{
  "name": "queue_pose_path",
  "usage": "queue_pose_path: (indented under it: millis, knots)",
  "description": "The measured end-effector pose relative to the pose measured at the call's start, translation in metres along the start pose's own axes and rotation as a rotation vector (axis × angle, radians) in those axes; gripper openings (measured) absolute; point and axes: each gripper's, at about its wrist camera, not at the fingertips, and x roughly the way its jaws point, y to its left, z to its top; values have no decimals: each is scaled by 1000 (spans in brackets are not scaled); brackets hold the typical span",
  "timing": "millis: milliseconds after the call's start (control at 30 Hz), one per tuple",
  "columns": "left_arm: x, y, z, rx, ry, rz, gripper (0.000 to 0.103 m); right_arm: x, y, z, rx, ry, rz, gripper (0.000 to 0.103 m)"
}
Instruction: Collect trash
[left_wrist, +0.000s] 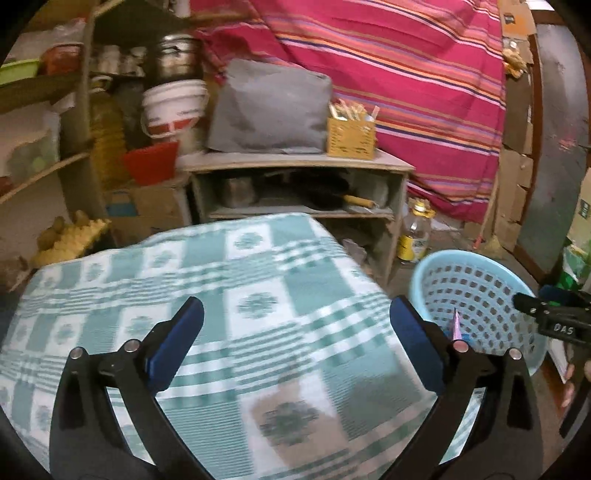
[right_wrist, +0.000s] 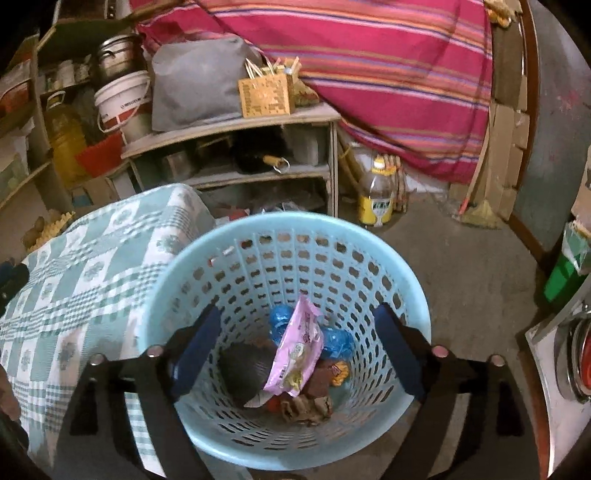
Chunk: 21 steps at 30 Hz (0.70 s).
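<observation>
Room: cluttered storage corner, striped red cloth (left_wrist: 388, 74) hung at the back, low wooden shelf (left_wrist: 295, 166) with a grey bag and a small yellow box on top, concrete floor (right_wrist: 461, 258).
Desk: covered by a green-and-white checked cloth (left_wrist: 221, 314); what shows of it in the left wrist view carries no trash.
Basket: light blue perforated bin (right_wrist: 177, 280) standing on the floor, touching or just beside the desk's edge, upright.
Trash: pink snack wrapper (right_wrist: 295, 354) lying loose on top of the heap inside the basket, with blue crumpled plastic (right_wrist: 338, 343) and brown scraps (right_wrist: 306, 406) beneath it.
Right tool (right_wrist: 299, 350): poised over the basket mouth, jaws spread wide, nothing between the pads; the wrapper lies below them, free.
Left tool (left_wrist: 295, 332): over the desk cloth, jaws fully apart, empty.
Step in hand: judged to be the release into the basket, apparently done.
Doing it well: lift the right tool straight up so a finger does not snag the rim and tip the basket; sweep the left tool across the desk to check for leftover pieces, keeping the jaws wide until a piece sits between the pads.
</observation>
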Motion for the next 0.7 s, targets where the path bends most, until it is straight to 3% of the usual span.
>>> queue_pose_path:
  millis: [333, 400, 700]
  knots:
    - [-67, 54, -21, 36, -68, 155, 98, -48, 57, -25, -55, -72, 32, 86]
    - [-81, 65, -29, 38, -77, 180, 98, -64, 69, -36, -66, -91, 64, 97]
    - [-132, 100, -77, 2, -71, 221, 98, -114, 139, -77, -140, -156, 156, 97]
